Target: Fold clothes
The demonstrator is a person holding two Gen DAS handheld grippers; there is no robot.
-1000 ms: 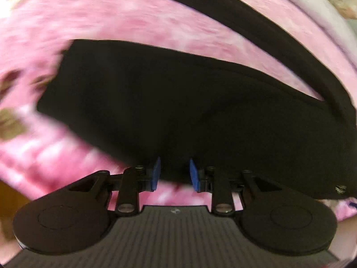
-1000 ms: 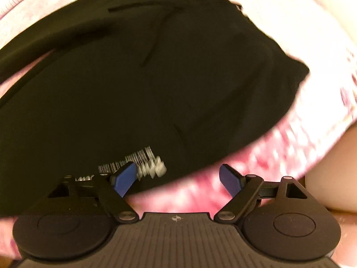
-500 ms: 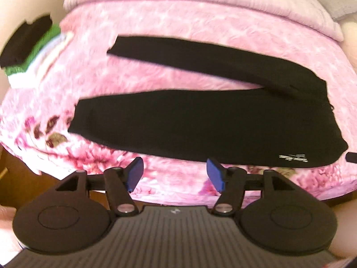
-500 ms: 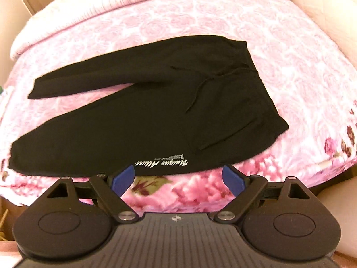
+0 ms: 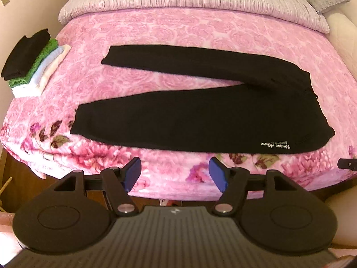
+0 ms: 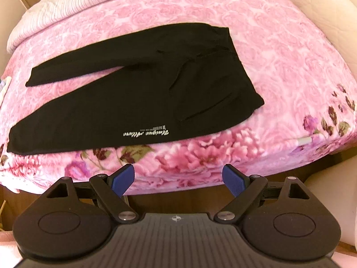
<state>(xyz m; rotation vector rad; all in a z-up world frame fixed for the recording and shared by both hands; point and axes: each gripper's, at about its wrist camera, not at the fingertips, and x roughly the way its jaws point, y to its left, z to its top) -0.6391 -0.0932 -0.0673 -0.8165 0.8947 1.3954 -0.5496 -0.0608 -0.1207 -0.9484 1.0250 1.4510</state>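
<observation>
Black trousers (image 5: 200,114) lie flat, legs splayed, on pink blanket (image 5: 178,29); both tongs (image 5: 175,174) (image 6: 178,178) released.

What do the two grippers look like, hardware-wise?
Both match: the left gripper and right gripper have matte black bodies with two round housings, a ribbed grey centre plate bearing a small white logo, black linkage arms with silver pivot pins, and blue finger pads. No cables or sleeves visible.

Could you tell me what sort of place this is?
Most likely a bedroom: black trousers lie spread on a bed's pink floral blanket, beside a stack of folded clothes.
</observation>
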